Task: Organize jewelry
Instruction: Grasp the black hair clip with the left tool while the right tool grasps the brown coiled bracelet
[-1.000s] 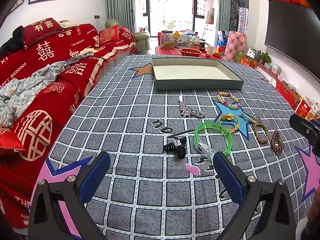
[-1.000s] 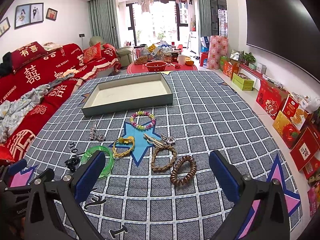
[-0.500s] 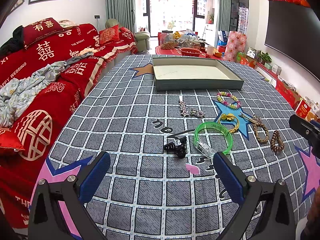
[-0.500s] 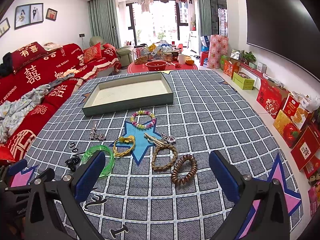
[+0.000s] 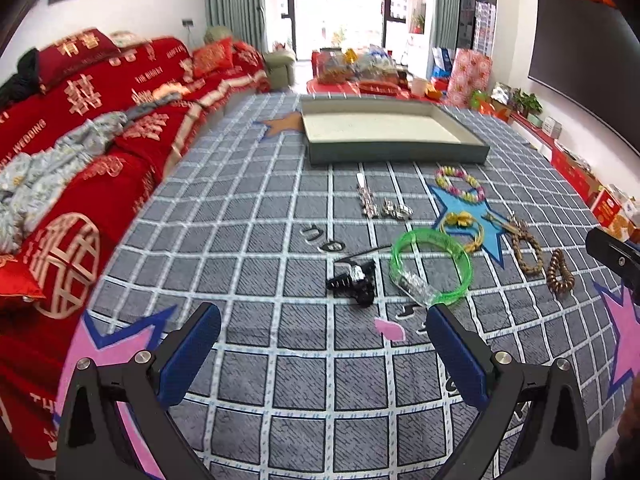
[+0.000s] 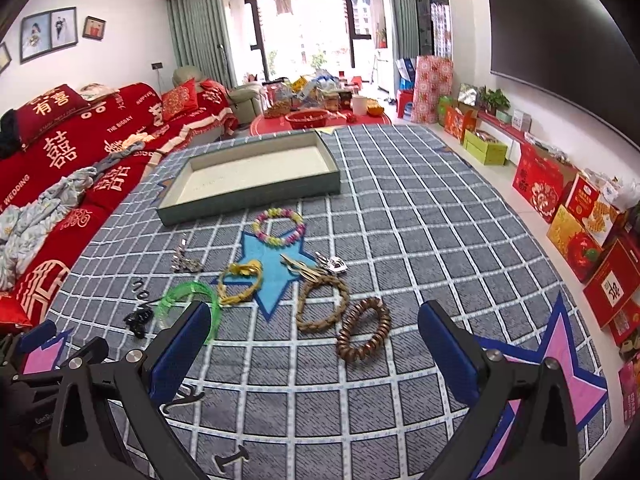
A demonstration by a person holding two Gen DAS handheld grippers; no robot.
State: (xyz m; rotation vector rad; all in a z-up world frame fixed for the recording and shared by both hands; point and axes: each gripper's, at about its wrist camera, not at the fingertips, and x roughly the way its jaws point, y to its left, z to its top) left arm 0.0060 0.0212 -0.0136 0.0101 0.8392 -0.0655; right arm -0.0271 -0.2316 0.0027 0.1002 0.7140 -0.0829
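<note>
Spread across the low surface is a grey checked cloth (image 5: 256,216) printed with blue and pink stars, with a red-covered sofa (image 5: 80,128) seen along its left side and a dark screen (image 6: 560,40) mounted on the right wall. At the far end of the cloth a shallow grey-green tray (image 6: 256,194) with a pale floor is set, and nothing is seen lying in it. Nearer than the tray, the jewelry is scattered in a loose band. A green translucent bangle (image 5: 430,266) is laid near the middle, with a black clip (image 5: 354,276) just to its left. Right of the bangle, a yellow cord bracelet (image 6: 240,284) is placed on the blue star, a braided tan bracelet (image 6: 322,306) is found further right, and a brown coiled bracelet (image 6: 364,334) is lying nearest the right side, just beside the braided 1. A pastel beaded bracelet (image 6: 278,227) is positioned between the tray and the star, and small silver pieces (image 5: 380,206) are gathered to its left. The left gripper (image 5: 320,350) is held above the near cloth with its 2 blue-padded jaws spread wide and nothing between them. The right gripper (image 6: 316,354) is likewise held wide apart and empty, near the brown coiled bracelet.
</note>
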